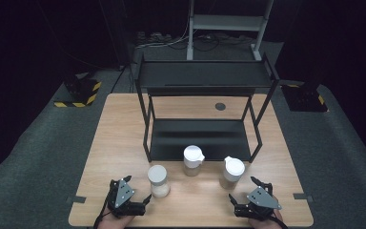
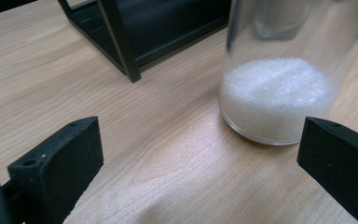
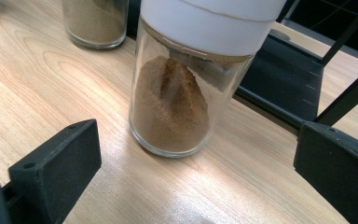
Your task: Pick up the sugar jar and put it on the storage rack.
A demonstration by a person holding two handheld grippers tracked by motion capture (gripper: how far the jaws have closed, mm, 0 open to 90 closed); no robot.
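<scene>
High view: a light wooden table (image 1: 124, 143) stands on grey carpet in a dark room. Both tongs rest at its near edge. Ahead of them stands a black two-tier rack (image 1: 202, 112), with a metal frame beyond the table. Three glass jars stand between the tongs and the rack. The jar of white granules (image 1: 158, 181) stands just ahead and to the inner side of the left gripper (image 1: 138, 188). The jar with the brown powder (image 1: 232, 172) stands just ahead of the right gripper (image 1: 244, 188). A third jar (image 1: 193, 160) stands between the two, nearer the rack. Both sets of jaws stand spread, holding nothing.

Left gripper view: the left gripper (image 2: 200, 149) has its jaws wide apart over bare wood. The jar of white granules (image 2: 279, 93) stands ahead toward the right jaw, not touching it. The rack foot (image 2: 121, 46) lies beyond it. The granules fill the lower part of the clear glass.

Right gripper view: the right gripper (image 3: 196, 154) has its jaws wide apart and empty. The jar with the brown powder (image 3: 182, 93) stands upright ahead between the jaw lines, clear of both. It has a white cap, and the powder lies heaped unevenly. The third jar (image 3: 95, 21) stands farther off to the left; the rack (image 3: 284, 79) lies behind.
</scene>
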